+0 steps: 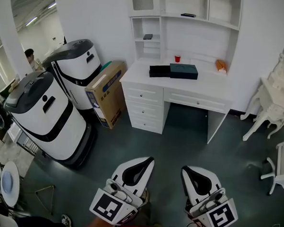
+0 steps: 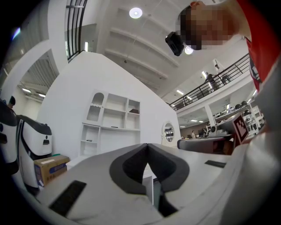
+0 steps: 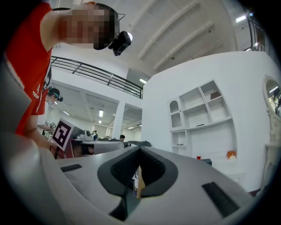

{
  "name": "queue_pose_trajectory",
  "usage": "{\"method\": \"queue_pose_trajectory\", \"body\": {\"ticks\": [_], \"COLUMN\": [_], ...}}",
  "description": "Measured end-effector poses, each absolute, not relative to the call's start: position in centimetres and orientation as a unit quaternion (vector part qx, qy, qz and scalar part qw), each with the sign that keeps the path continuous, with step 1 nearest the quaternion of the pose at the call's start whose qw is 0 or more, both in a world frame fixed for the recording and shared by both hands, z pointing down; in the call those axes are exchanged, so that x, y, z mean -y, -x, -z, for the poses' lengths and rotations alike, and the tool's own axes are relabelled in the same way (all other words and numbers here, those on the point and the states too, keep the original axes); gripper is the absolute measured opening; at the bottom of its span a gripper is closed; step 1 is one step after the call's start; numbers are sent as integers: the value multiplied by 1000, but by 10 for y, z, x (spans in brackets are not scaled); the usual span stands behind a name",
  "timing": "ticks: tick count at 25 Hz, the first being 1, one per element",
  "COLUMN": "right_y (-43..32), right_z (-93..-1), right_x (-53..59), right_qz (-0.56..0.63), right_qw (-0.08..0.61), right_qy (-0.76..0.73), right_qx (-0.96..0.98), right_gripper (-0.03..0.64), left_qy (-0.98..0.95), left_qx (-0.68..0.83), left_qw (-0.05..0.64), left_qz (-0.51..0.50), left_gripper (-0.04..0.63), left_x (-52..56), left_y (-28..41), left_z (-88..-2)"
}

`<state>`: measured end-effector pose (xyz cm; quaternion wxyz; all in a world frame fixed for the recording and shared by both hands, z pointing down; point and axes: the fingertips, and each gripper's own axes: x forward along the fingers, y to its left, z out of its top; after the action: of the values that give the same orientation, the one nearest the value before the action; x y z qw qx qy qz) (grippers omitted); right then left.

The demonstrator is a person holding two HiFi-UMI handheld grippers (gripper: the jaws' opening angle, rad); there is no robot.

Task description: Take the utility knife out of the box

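Resting on the white desk at the far side of the room, the dark box lies flat with its long axis running left to right along the desktop, and a flatter black piece touches its left end on the same line. The utility knife cannot be seen from here, so which way it points cannot be told. A red cup stands behind the box near the back panel, and an orange object sits further right on the desk. Both tools are held low and close to the person, well apart from the desk, side by side with a gap between them, their marker cubes nearest the body and their tips aimed forward towards the desk, roughly level. The left gripper is clenched, jaw tips meeting with nothing between them. The right gripper is likewise closed tip to tip and empty; the brown shape seen through its gap is the cardboard carton leaning on the floor left of the desk, beside two white machines.
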<state>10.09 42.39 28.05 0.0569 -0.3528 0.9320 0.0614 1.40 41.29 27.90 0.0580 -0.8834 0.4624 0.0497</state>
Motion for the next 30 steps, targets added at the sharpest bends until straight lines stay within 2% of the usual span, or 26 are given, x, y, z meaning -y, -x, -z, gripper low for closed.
{"method": "queue_pose_trajectory", "body": {"ticks": [19,30], "right_y": [-5,0], "right_z": [-272,-276], "right_x": [-204,-90], "right_qz": [-54,-58], "right_qw": [50,47], "right_qy": [388,378], "right_qx": [-919,-923], "right_gripper": [-5,-5], "left_qy": [901,897], "left_qx": [-433,-441], "left_qw": [29,18], "left_qz": [-11,-27], "left_gripper": [21,21], "left_x": [-200,-86], "left_y": [86,95], "left_z": [-291,-297]}}
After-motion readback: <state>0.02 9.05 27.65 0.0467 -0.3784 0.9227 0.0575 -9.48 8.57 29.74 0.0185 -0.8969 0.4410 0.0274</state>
